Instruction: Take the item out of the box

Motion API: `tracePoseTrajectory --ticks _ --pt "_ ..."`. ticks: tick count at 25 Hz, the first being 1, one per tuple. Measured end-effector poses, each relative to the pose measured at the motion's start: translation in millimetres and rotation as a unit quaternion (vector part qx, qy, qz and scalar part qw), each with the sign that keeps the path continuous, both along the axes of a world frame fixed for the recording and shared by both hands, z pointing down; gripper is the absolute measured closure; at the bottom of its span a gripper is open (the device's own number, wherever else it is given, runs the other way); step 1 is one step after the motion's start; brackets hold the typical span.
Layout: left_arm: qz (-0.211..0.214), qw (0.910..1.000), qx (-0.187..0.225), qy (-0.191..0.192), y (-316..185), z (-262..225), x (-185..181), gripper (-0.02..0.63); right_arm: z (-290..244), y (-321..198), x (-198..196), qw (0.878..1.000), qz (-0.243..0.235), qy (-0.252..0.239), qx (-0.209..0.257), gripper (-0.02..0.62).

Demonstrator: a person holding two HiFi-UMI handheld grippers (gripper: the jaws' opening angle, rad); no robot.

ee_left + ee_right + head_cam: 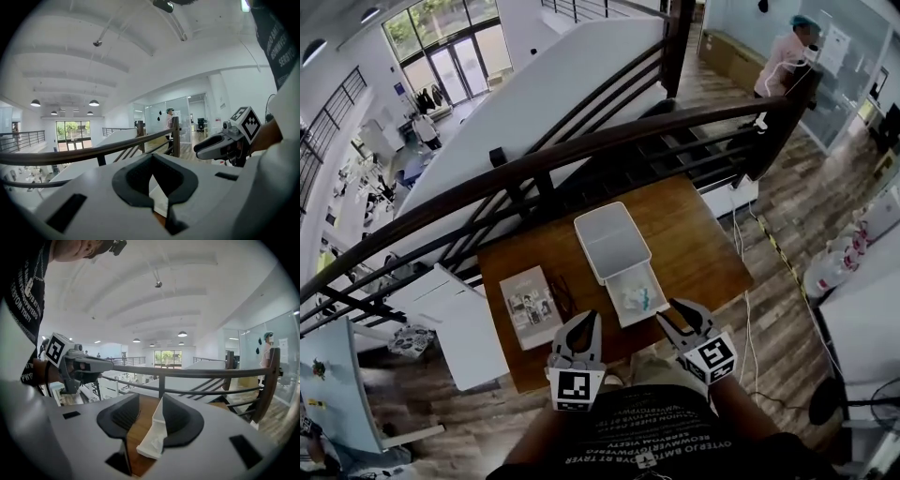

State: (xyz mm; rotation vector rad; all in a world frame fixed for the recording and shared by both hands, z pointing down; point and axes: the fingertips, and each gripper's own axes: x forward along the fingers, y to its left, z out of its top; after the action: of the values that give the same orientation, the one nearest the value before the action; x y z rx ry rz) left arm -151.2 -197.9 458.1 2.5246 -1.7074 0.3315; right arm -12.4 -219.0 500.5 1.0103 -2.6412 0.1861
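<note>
On the brown table (694, 244) lies an open white box (649, 277) with a pale, bluish-white item (636, 298) in it. Its deeper white part (611, 239) sits just behind, touching it. My left gripper (579, 323) hovers at the table's near edge, left of the box, jaws apart and empty. My right gripper (667, 311) is open at the box's near right corner and holds nothing. In the right gripper view the box (152, 441) shows between the open jaws of the right gripper (157, 420). The left gripper view has a strip of the box (158, 197) in the left gripper's (152, 180) gap.
A photo booklet (530, 305) lies on the table's left part. A dark stair railing (581, 150) runs close behind the table. A white panel (459, 323) stands at the left. A person (787, 56) stands far off at the upper right. A cable (741, 272) trails on the floor at the right.
</note>
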Motion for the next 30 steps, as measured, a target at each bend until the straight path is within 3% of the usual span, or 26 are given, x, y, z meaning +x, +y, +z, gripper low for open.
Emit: tracePoseTrajectory --ticks 11,21,26,30 --pt "-0.033 0.999 -0.029 -0.01 -43.9 24.1 1.7 0.6 74.7 -52.2 2.5 0.997 -0.032 0.022 -0.069 0.439" --pt "-0.031 0.9978 -0.054 -0.02 -82.0 47.2 19.0 0.6 147.0 -86.8 18.0 0.99 -0.038 0.05 -0.124 0.436" --pt "-0.033 0.9977 -0.059 -0.009 -91.3 52.3 24.3 0.6 185.6 -91.2 16.8 0.983 -0.055 0.068 -0.161 0.434" --pt "-0.042 0.9965 -0.07 -0.022 -94.6 57.6 22.8 0.6 211.0 -94.1 14.2 0.978 -0.068 0.077 -0.184 0.43"
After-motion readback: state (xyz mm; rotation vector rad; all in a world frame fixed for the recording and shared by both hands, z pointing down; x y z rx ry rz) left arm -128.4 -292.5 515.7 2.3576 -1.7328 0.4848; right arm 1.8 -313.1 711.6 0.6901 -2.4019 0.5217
